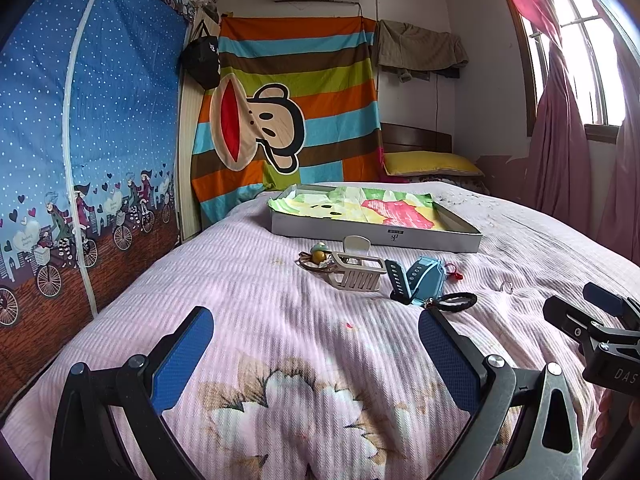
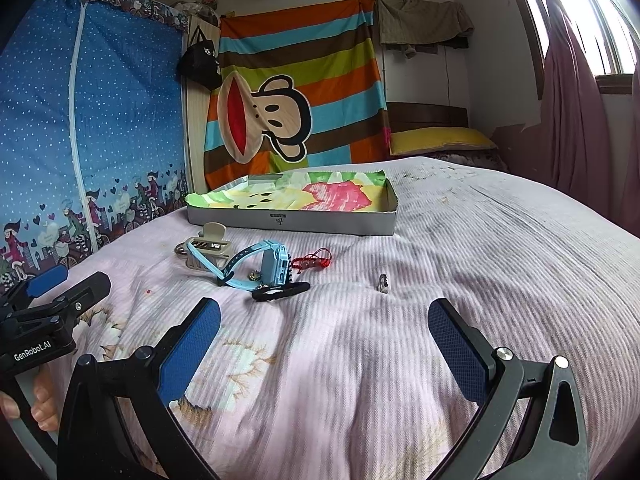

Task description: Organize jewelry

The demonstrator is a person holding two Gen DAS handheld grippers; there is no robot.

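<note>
Jewelry lies on the pink bedspread ahead of both grippers. A beige hair claw (image 1: 356, 274) (image 2: 206, 250), a light-blue watch (image 1: 420, 278) (image 2: 264, 266), a black hair tie (image 1: 458, 301) (image 2: 282, 291), a red string bracelet (image 1: 454, 272) (image 2: 314, 260), a small silver ring (image 1: 506, 287) (image 2: 383, 282) and a beaded bracelet (image 1: 316, 260). Behind them is a shallow grey box (image 1: 376, 236) (image 2: 292, 224) lined with colourful paper. My left gripper (image 1: 316, 344) is open and empty, short of the pile. My right gripper (image 2: 324, 338) is open and empty, near the ring and hair tie.
The right gripper shows at the right edge of the left wrist view (image 1: 592, 320); the left gripper shows at the left of the right wrist view (image 2: 56, 304). A blue wardrobe cover (image 1: 80, 140) stands left of the bed. A yellow pillow (image 1: 428, 162) lies beyond.
</note>
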